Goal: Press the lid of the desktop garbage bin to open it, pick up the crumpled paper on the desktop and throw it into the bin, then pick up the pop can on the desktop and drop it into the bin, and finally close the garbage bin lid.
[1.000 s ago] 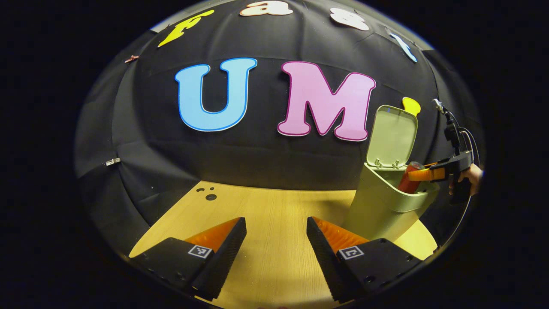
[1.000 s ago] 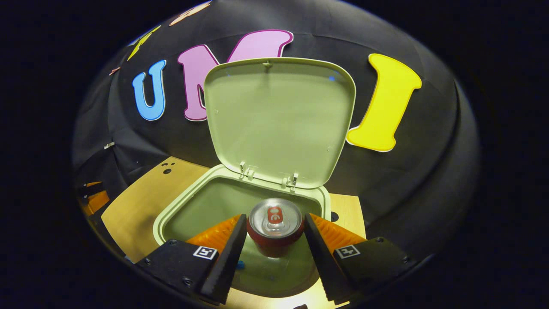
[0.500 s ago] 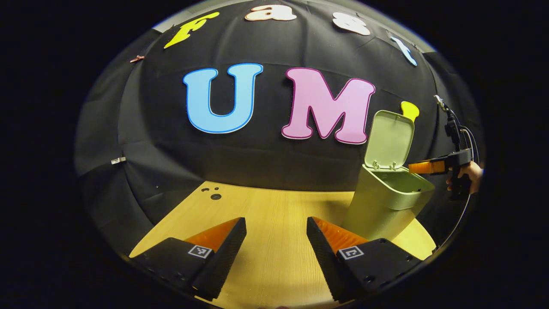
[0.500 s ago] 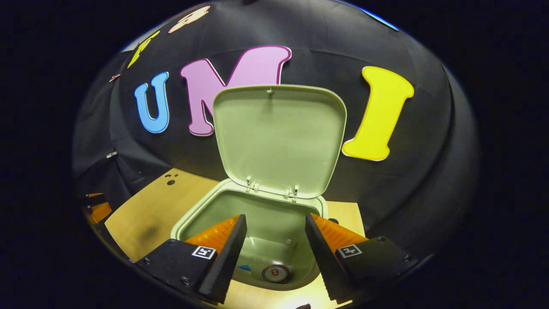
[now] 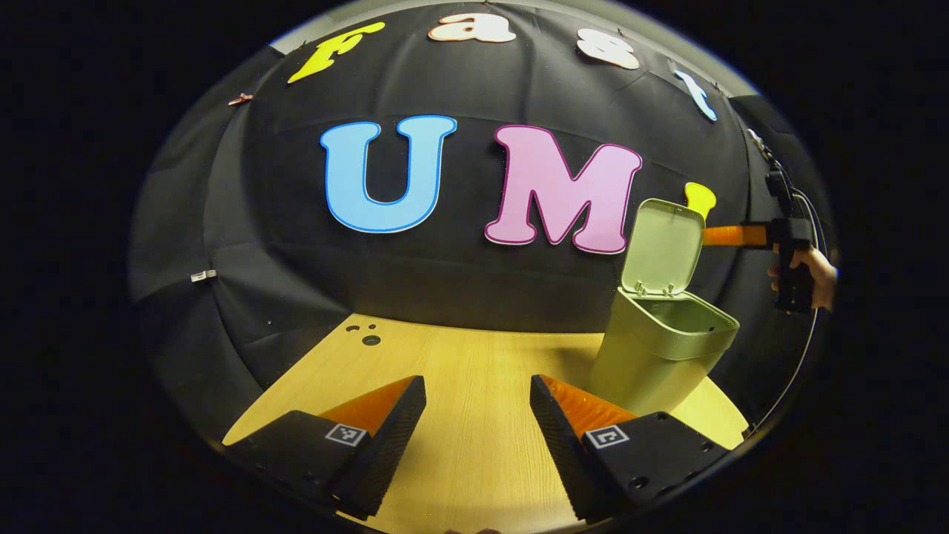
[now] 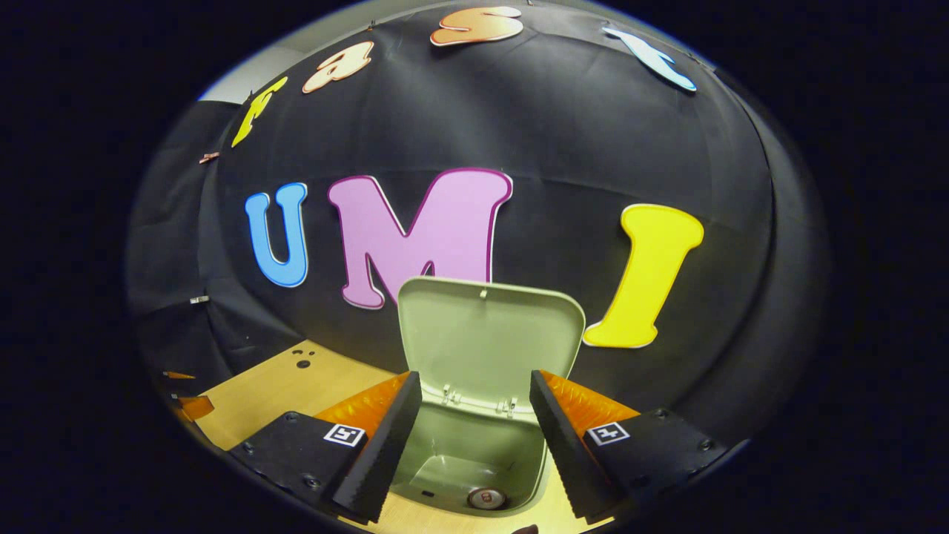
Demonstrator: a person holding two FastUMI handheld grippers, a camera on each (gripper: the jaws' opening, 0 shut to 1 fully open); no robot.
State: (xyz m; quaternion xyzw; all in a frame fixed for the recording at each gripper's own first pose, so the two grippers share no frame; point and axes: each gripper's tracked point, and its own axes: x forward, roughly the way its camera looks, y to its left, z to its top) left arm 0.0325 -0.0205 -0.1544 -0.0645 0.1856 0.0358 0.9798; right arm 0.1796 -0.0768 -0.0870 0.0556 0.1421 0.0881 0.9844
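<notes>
**Kid:** Since a second ago, the pop can (image 6: 486, 498) has gone from between the jaws of the right gripper (image 6: 474, 430) down to the bottom of the bin (image 6: 474, 452). And the right gripper has gone up higher above the bin.

**Friend:** Where is the can now?

**Kid:** In the right gripper view it lies deep inside the bin, below the gap between the jaws. You can see its shiny round top.

**Friend:** Are those jaws holding anything?

**Kid:** No. They stand wide apart with nothing between them. Past them, the lid (image 6: 491, 345) stands straight up at the back of the bin, wide open.

**Friend:** What about the other hand?

**Kid:** The left gripper (image 5: 478, 426) has its jaws wide apart too, and nothing is in them. It hangs low over the wooden table (image 5: 474, 371).

**Friend:** Can it see the bin?

**Kid:** Yes. In the left gripper view the bin (image 5: 656, 356) stands on the table, ahead and to the right of the jaws. Its lid (image 5: 662, 246) points up.

**Friend:** And the right gripper?

**Kid:** It is far off on the right side (image 5: 734, 236), up beside the top of the lid, well above the bin's mouth. A hand (image 5: 812, 268) holds it from behind.

**Friend:** Where is the crumpled paper?

**Kid:** I cannot tell.
</notes>
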